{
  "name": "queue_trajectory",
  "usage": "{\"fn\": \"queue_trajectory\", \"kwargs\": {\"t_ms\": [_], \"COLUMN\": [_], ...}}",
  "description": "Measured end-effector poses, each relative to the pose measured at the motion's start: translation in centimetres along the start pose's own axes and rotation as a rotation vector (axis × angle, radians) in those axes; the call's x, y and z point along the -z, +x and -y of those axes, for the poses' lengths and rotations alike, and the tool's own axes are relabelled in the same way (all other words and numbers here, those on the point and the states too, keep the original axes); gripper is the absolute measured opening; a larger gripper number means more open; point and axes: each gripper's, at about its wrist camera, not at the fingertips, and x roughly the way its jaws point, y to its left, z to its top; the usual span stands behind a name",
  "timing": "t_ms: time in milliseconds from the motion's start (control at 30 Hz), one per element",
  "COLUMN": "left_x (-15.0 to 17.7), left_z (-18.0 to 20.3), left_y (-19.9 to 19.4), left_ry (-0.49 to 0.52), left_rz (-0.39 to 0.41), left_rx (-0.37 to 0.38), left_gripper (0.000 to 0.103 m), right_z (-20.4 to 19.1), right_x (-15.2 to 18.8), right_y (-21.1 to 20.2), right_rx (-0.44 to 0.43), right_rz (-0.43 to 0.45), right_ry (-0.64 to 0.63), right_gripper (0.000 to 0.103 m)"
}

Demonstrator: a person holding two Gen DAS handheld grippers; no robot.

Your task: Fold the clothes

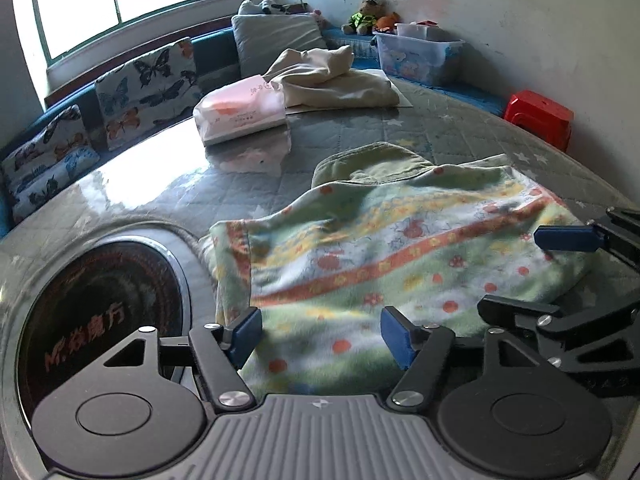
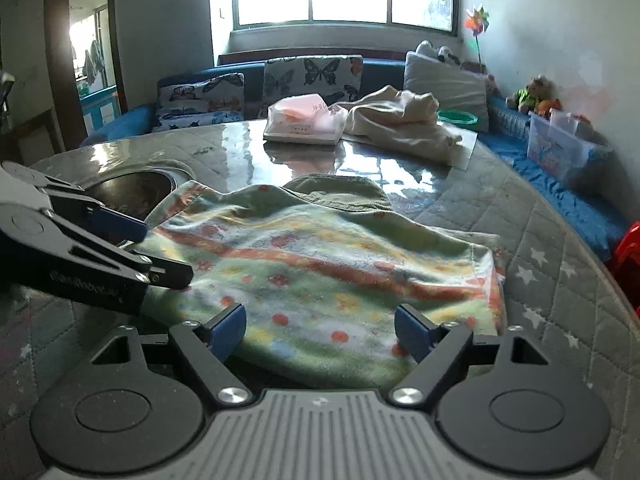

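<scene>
Patterned cloth (image 1: 384,248) spread mid-frame on the tabletop (image 1: 240,184), over a green garment (image 1: 372,160). Left tool (image 1: 320,336) spread wide at its near edge, lower centre. Right tool (image 2: 320,330) likewise spread, gripping nothing. Cream clothes (image 2: 400,124) heaped upper centre.

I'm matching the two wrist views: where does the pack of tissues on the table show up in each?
Left wrist: the pack of tissues sits upper centre-left, left of the cream garment.
Right wrist: the pack sits upper centre, again left of the cream garment.
Shared landmark: the butterfly cushions behind it.
</scene>
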Motion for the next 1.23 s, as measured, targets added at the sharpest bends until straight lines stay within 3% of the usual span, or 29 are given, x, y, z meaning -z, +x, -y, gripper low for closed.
{"fn": "queue_trajectory", "kwargs": {"t_ms": [167, 467, 1233], "left_x": [0.6, 1.8, 6.5], "left_z": [0.1, 0.3, 2.4], "left_y": [-0.9, -2.7, -5.8], "left_ry": [-0.019, -0.047, -0.059], "left_rz": [-0.017, -0.022, -0.045], "left_rx": [-0.005, -0.022, -0.028], "left_gripper": [0.088, 0.103, 0.103], "right_z": [-0.3, -0.4, 0.4], "right_x": [0.4, 0.9, 5.1], "right_y": [-0.7, -2.9, -7.2], "right_rx": [0.008, 0.05, 0.137], "right_rz": [0.007, 0.031, 0.038], "right_ry": [0.002, -0.005, 0.121], "right_gripper": [0.087, 0.103, 0.103]}}
